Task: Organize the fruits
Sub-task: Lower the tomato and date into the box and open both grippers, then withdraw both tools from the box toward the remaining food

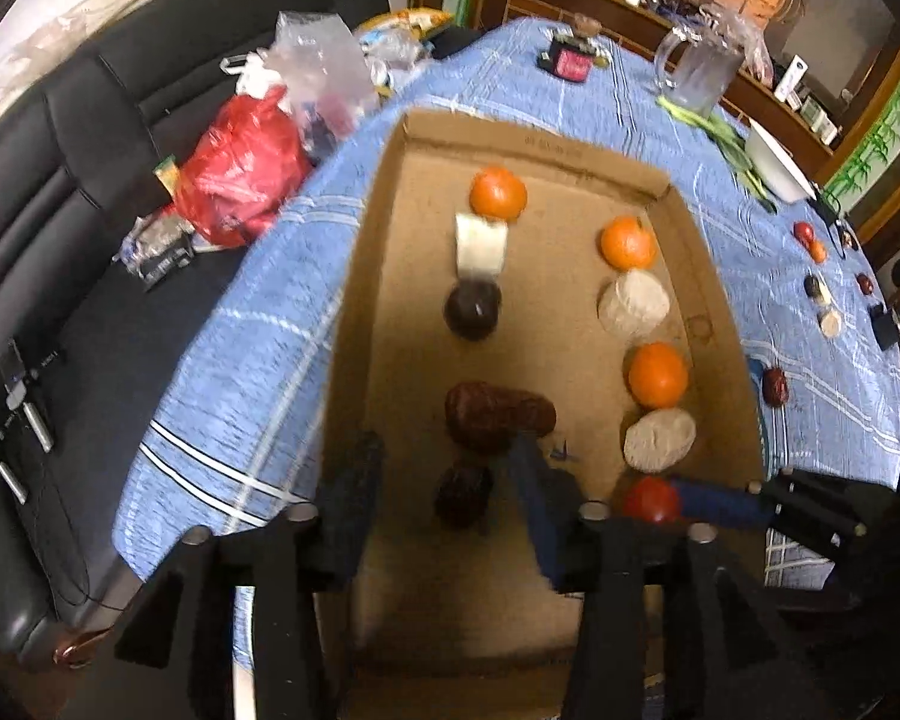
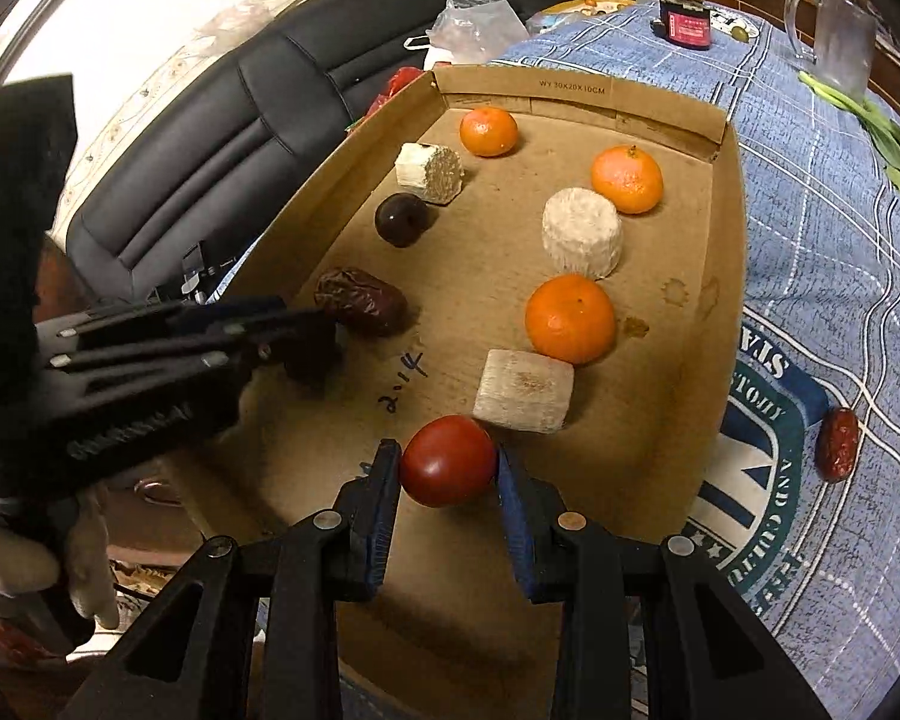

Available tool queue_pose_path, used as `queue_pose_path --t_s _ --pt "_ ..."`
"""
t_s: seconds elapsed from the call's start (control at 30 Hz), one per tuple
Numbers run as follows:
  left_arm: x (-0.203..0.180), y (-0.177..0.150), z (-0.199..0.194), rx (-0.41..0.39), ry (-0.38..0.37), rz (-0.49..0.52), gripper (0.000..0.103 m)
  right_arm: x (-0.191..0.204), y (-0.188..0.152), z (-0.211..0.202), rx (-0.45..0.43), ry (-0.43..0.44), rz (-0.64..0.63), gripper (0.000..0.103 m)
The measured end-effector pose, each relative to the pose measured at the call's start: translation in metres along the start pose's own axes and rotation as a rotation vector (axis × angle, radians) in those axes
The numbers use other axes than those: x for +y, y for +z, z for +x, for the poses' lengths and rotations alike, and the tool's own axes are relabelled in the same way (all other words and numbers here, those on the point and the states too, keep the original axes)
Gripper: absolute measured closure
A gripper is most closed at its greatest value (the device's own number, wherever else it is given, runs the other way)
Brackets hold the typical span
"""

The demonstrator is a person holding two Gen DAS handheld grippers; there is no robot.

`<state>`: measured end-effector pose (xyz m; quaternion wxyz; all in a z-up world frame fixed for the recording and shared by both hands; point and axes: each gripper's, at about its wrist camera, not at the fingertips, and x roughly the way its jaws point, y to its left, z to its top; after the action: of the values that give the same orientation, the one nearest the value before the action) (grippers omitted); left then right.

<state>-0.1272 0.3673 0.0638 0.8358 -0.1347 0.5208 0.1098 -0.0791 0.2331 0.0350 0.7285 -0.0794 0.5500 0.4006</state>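
A cardboard tray (image 2: pixel 714 312) lies on the blue tablecloth. In it are two rows of fruit. The right row has three oranges (image 2: pixel 570 318) and white chunks (image 2: pixel 582 234). The left row has an orange, a white chunk, a dark round fruit (image 2: pixel 401 219) and a wrinkled red date (image 2: pixel 360 301). My right gripper (image 2: pixel 448 457) is shut on a red round fruit (image 2: pixel 444 471) at the near end of the right row. My left gripper (image 1: pixel 444 465) stands open around a small dark fruit (image 1: pixel 463 495) just before the date (image 1: pixel 498 417); its pads do not press on it.
A black sofa (image 1: pixel 90 192) with a red plastic bag (image 1: pixel 243 180) runs along the table's left. On the cloth to the right lie a loose red date (image 2: pixel 837 444), several small fruits (image 1: pixel 816 294), a white bowl (image 1: pixel 777 165) and a glass mug (image 1: pixel 699 69).
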Motion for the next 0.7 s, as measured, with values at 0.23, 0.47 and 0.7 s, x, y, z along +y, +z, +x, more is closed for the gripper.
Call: queue_pose_path --t_s 0.23,0.47,0.7 --pt "-0.018 0.012 -0.035 -0.090 0.089 0.011 0.042 0.000 -0.002 -0.027 -0.073 0.004 0.000 0.060" --pt "-0.063 0.008 -0.070 -0.189 0.211 0.096 0.041 -0.024 -0.010 -0.065 -0.149 0.017 0.043 0.058" --pt "-0.119 -0.002 -0.078 -0.211 0.232 0.180 0.041 -0.060 -0.035 -0.097 -0.188 0.008 0.099 0.055"
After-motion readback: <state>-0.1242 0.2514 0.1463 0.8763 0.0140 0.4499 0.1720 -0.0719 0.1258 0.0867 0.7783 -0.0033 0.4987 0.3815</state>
